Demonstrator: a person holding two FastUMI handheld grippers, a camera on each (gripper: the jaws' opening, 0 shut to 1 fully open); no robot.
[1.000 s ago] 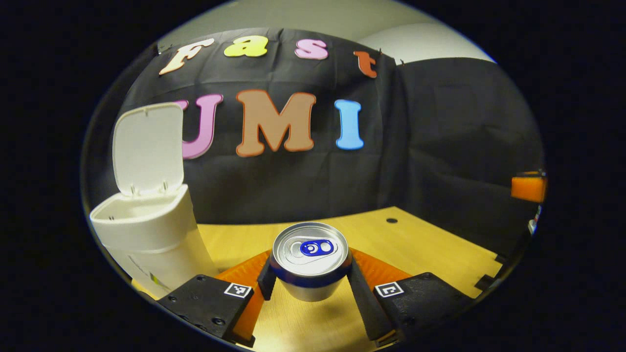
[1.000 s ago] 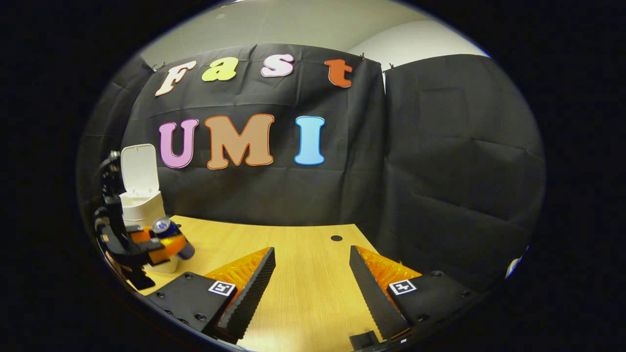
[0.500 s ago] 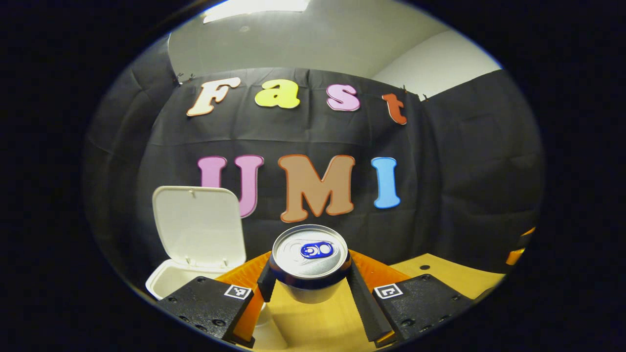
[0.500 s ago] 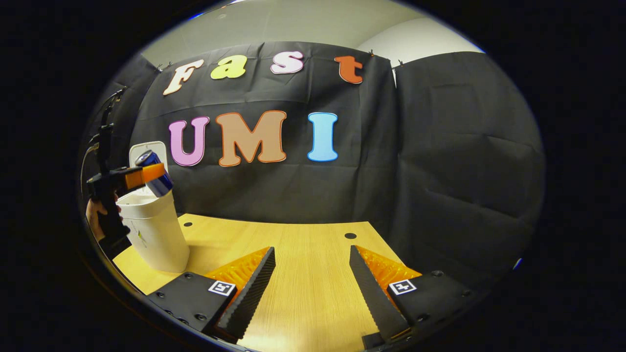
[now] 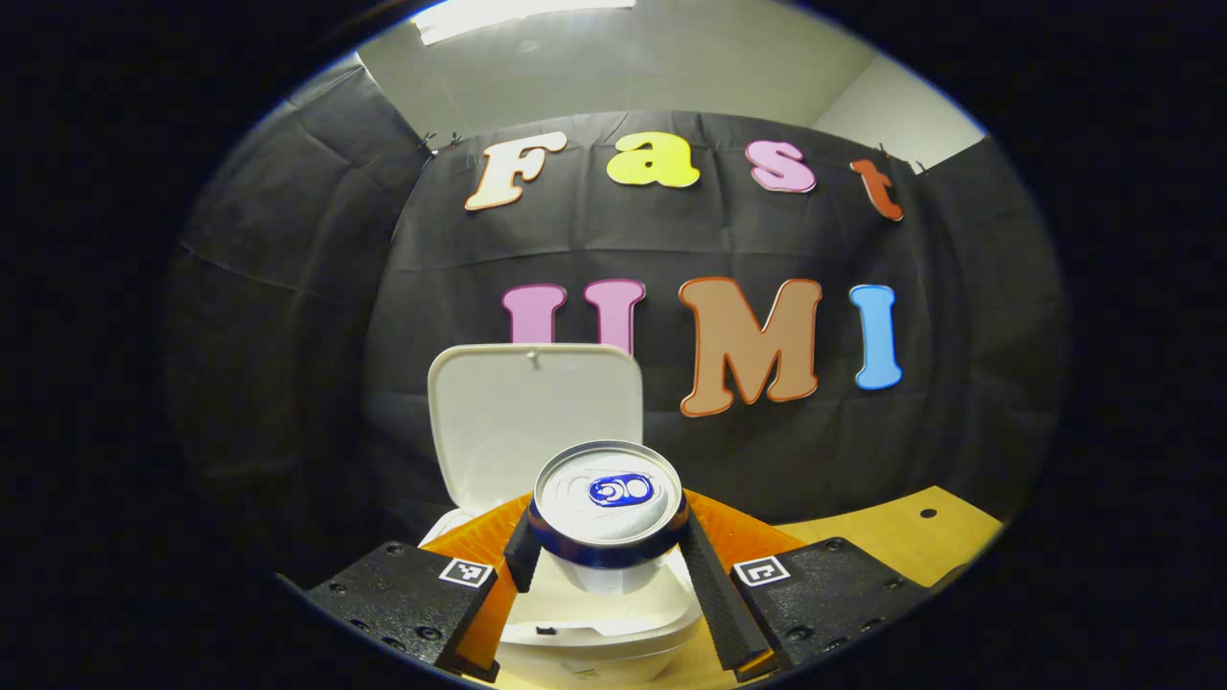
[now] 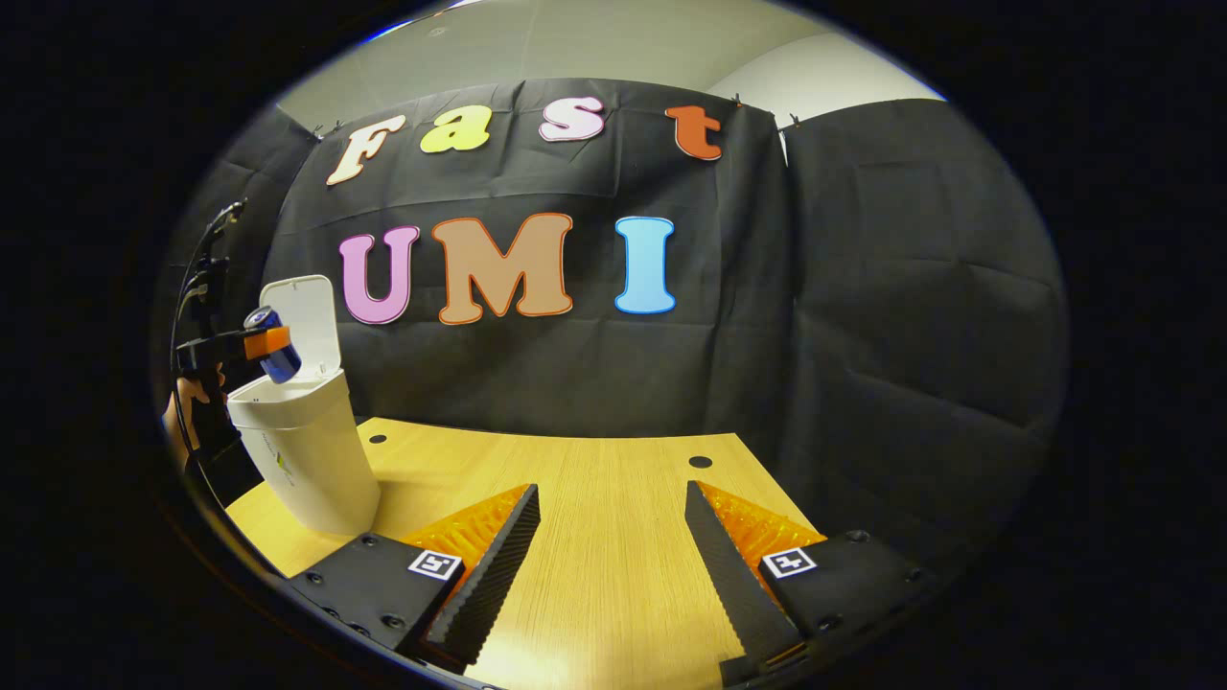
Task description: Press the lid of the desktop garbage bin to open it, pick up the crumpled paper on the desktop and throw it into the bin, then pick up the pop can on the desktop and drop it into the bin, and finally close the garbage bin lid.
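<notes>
Now I held left claw point(image 5: 608, 565) clamped on pop can point(image 5: 608, 503) over open bin point(image 5: 613, 628) for drop; right claw point(image 6: 613, 565) idled agape above worktop point(image 6: 594, 479).

From my station I see the pop can point(image 5: 608, 508) with a silver top, a blue tab and a dark blue band, and the garbage bin point(image 6: 305, 450) with its lid point(image 5: 535, 417) is plain white. At 6 o'clock in the right gripper view the table point(image 6: 613, 498) is light yellow wood grain with small dark holes.
</notes>
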